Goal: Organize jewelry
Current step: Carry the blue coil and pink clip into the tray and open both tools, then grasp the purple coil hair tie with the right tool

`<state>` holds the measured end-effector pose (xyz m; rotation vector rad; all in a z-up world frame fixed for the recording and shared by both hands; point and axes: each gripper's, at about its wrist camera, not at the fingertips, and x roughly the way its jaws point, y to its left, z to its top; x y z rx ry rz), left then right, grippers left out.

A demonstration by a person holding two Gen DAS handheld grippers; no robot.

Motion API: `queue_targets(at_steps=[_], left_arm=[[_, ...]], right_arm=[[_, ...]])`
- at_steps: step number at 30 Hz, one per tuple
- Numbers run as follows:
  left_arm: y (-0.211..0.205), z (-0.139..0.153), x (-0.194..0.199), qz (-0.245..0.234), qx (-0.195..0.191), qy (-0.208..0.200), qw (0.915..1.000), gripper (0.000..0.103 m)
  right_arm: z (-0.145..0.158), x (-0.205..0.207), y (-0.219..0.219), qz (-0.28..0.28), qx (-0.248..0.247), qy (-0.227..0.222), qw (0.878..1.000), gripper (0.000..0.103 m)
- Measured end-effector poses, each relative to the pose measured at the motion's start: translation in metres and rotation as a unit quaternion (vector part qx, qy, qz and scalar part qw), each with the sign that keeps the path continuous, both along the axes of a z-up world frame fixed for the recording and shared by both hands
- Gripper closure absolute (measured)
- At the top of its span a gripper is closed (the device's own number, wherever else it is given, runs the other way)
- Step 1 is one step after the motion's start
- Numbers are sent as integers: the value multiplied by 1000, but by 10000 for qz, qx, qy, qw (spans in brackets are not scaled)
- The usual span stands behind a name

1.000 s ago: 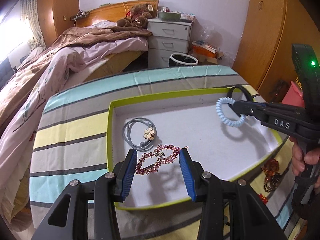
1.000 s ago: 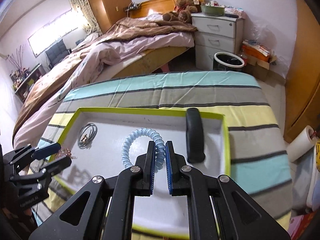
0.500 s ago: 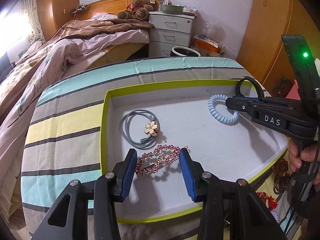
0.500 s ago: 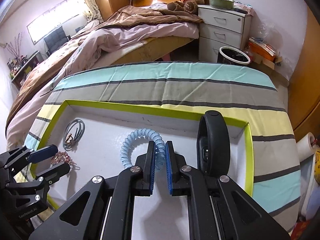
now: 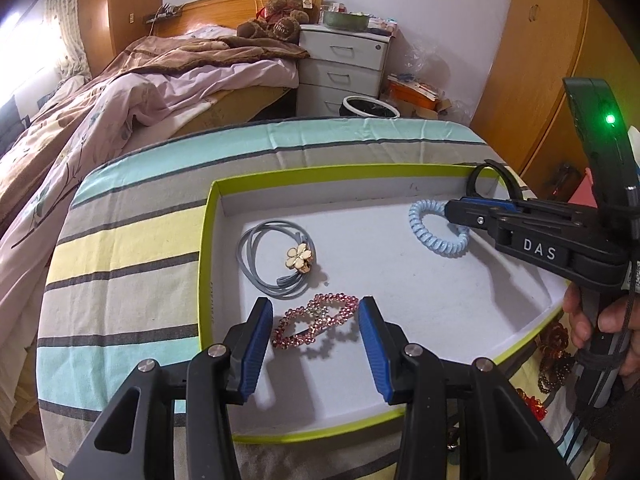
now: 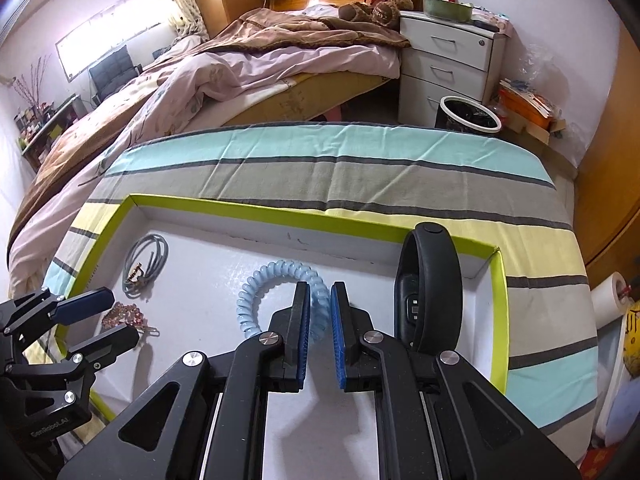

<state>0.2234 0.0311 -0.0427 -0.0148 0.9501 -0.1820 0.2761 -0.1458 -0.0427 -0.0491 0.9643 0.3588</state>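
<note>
Pale-blue plastic spiral hair tie point(image 6: 276, 296), apparently just freed by the right gripper's point(image 6: 320, 312) opening jaws, should be cleared before lifting.

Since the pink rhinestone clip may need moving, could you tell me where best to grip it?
Grip the pink rhinestone clip across its narrow middle crossing, from above: it lies flat on the tray floor, and the left claw already straddles it, open.
</note>
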Motion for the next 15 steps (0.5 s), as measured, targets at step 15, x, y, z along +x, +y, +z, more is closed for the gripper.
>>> queue_targets(at_steps=[15], left_arm=[[-5,36,-55,-186,-441,-418,9980,51]], right_arm=[[41,-51,-19,24,544,-407,9977,82]])
